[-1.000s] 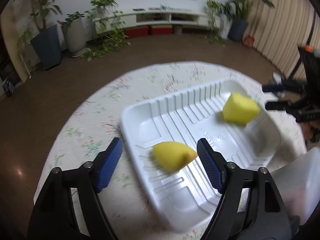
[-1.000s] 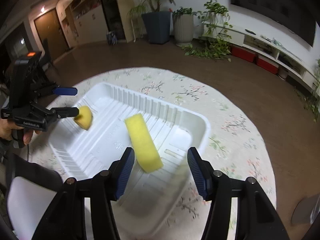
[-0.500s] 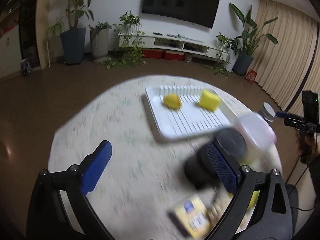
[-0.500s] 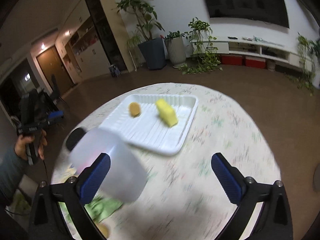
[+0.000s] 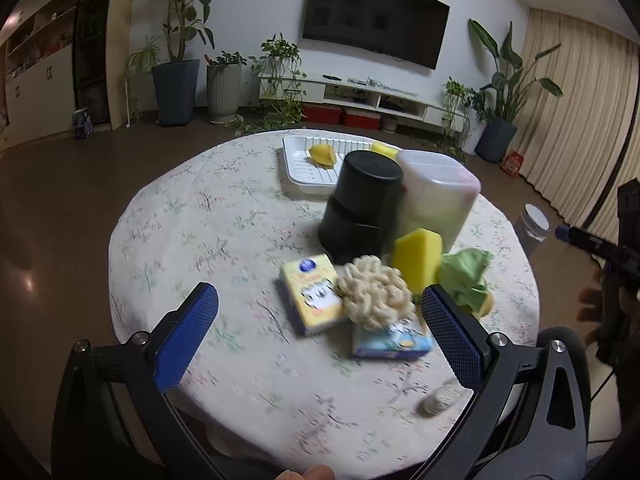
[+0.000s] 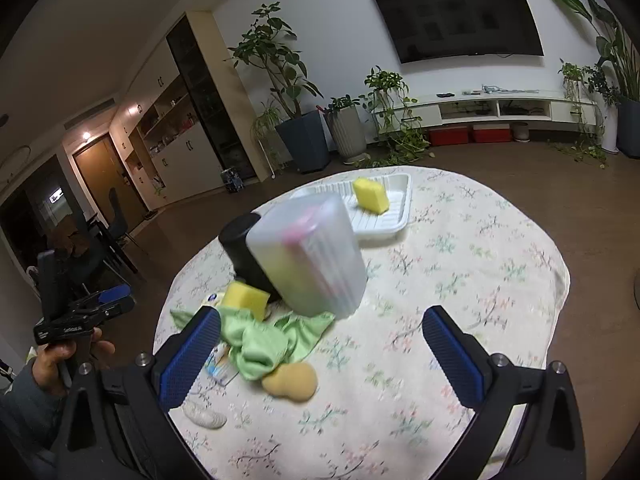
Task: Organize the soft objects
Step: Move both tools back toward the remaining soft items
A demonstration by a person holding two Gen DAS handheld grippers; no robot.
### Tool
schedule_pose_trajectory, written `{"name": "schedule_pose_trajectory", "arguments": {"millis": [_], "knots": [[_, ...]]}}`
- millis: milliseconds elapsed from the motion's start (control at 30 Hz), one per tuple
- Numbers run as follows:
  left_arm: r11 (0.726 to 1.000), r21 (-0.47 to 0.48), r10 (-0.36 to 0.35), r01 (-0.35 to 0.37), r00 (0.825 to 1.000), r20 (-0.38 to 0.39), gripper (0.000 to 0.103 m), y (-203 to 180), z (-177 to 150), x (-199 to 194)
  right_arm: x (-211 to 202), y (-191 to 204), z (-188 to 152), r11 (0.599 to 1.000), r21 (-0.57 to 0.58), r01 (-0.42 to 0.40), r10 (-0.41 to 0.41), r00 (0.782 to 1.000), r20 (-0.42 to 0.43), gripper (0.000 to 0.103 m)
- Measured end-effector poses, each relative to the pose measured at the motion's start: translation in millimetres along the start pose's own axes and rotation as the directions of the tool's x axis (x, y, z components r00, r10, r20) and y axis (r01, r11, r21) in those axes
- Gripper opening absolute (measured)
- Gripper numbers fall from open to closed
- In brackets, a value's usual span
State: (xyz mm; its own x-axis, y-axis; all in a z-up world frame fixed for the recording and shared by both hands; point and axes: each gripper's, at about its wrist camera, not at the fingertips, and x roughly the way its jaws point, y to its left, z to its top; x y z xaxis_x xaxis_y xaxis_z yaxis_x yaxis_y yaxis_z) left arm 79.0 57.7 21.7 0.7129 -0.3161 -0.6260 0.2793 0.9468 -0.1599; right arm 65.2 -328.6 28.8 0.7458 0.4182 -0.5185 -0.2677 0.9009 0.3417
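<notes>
Floral tablecloth point(image 5: 200, 240): your left gripper point(image 5: 320, 336) and right gripper point(image 6: 320, 354) have just sprung wide and empty, the upright yellow sponge point(image 5: 418, 258) standing ahead between the left one's pads, nearer that hand than the right.

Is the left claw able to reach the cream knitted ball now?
Probably yes. The left claw stands open and empty, and the cream knitted ball lies just ahead, on top of the clutter, nothing covering it.
</notes>
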Motion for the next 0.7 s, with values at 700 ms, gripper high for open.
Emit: {"name": "schedule_pose_trajectory", "arguments": {"millis": [700], "knots": [[0.972,0.229,-0.035,0.056,0.995,-0.094,0.103,-99.0,-79.7,13.7,30.6,55.8,-72.2,0.996,-0.078,0.051,-0.062,0.987,-0.148,0.103]]}}
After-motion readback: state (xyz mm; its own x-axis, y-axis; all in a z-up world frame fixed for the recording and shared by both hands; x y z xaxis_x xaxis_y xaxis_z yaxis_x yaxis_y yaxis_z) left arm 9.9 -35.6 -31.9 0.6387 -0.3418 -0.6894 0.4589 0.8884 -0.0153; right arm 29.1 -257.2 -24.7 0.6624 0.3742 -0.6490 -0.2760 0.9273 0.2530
